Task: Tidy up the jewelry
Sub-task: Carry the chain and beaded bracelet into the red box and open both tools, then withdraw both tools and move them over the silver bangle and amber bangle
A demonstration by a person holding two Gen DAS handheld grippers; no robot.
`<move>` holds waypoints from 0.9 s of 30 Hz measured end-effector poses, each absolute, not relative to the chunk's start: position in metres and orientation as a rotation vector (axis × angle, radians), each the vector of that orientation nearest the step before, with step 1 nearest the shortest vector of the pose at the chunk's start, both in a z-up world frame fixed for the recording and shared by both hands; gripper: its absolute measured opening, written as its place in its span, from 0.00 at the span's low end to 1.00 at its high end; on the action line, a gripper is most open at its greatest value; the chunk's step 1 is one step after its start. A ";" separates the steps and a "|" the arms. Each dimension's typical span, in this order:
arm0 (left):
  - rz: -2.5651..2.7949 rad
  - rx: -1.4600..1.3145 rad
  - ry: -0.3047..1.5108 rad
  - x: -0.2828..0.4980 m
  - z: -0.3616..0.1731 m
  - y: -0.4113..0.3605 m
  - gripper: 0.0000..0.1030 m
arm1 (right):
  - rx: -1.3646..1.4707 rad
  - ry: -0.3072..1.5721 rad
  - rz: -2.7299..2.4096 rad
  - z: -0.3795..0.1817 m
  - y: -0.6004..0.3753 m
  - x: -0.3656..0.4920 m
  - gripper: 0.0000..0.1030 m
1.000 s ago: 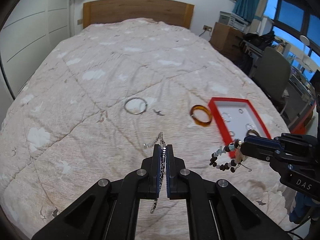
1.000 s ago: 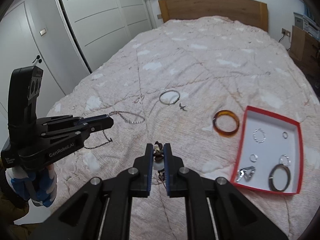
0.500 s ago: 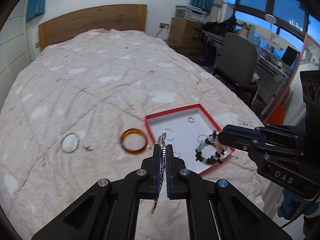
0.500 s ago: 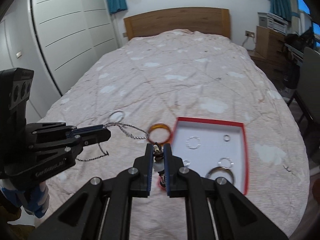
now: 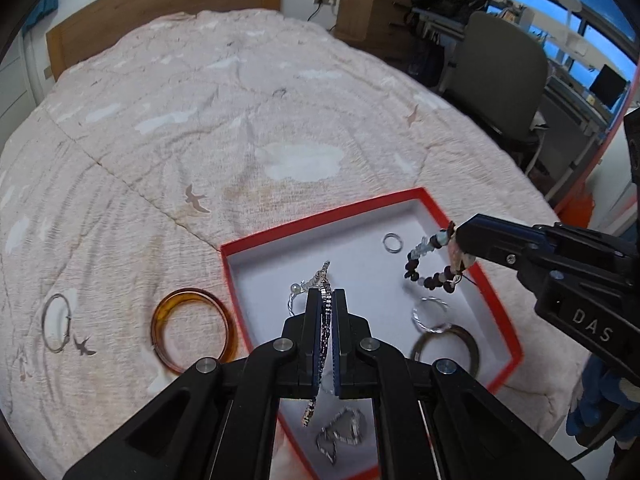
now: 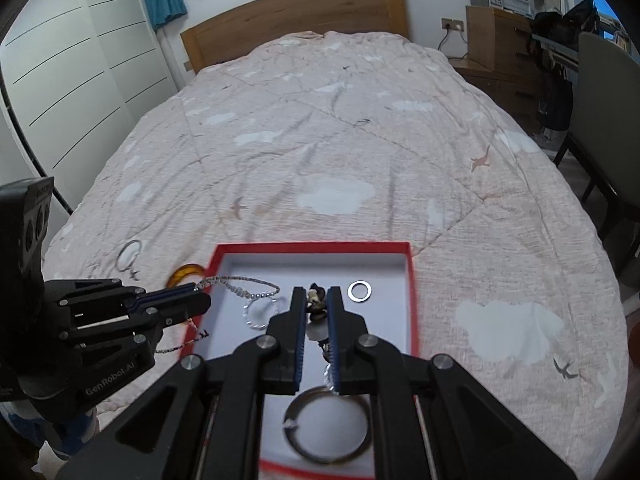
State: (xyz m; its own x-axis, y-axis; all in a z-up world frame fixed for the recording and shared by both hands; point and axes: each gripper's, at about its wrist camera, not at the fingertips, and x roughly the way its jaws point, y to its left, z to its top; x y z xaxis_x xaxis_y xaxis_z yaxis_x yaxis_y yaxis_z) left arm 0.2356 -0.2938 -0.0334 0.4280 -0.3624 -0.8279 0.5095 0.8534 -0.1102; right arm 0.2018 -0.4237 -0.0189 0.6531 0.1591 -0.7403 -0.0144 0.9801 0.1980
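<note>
A red-rimmed white tray (image 5: 500, 288) (image 6: 312, 247) lies on the bed with several rings and a large dark hoop (image 5: 446, 346) (image 6: 326, 426) in it. My left gripper (image 5: 326, 294) (image 6: 202, 290) is shut on a silver chain necklace (image 5: 320, 280) (image 6: 240, 286), which dangles over the tray's left part. My right gripper (image 6: 316, 292) (image 5: 460, 236) is shut on a beaded bracelet (image 5: 430, 264) (image 6: 316, 300) of dark and pale beads, held above the tray's right side. An amber bangle (image 5: 192, 330) (image 6: 186, 272) and a thin silver hoop (image 5: 58, 322) (image 6: 130, 254) lie on the quilt left of the tray.
The pink quilt (image 5: 240, 120) with cloud and bird prints covers the whole bed up to a wooden headboard (image 6: 296, 12). An office chair (image 5: 500, 76) and desk stand off the right side. White wardrobe doors (image 6: 72, 72) run along the left.
Both grippers have swept to the right and down, from over the bare quilt to above the red tray, each still holding its piece. The tray now looks much closer.
</note>
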 end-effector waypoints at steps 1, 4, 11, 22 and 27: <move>-0.542 0.166 0.999 0.240 -0.040 -0.295 0.04 | 0.182 0.861 0.099 -0.024 -0.426 0.206 0.09; -0.520 0.168 1.035 0.251 -0.061 -0.301 0.04 | 0.191 0.886 0.091 -0.043 -0.432 0.219 0.09; -0.490 0.167 1.077 0.254 -0.089 -0.300 0.07 | 0.169 0.948 0.074 -0.076 -0.436 0.223 0.10; -0.509 0.146 1.069 0.237 -0.067 -0.288 0.41 | 0.113 0.952 0.036 -0.061 -0.433 0.200 0.23; -0.515 0.113 1.004 0.215 -0.023 -0.273 0.44 | 0.105 0.900 0.004 -0.024 -0.433 0.173 0.24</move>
State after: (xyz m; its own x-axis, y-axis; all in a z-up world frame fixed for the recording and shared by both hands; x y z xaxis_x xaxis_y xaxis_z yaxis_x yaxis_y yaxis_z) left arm 0.2149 -0.2731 -0.0235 0.4291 -0.3607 -0.8281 0.4626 0.8752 -0.1415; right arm 0.1726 -0.4334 -0.0238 0.6218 0.0477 -0.7817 0.0403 0.9949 0.0928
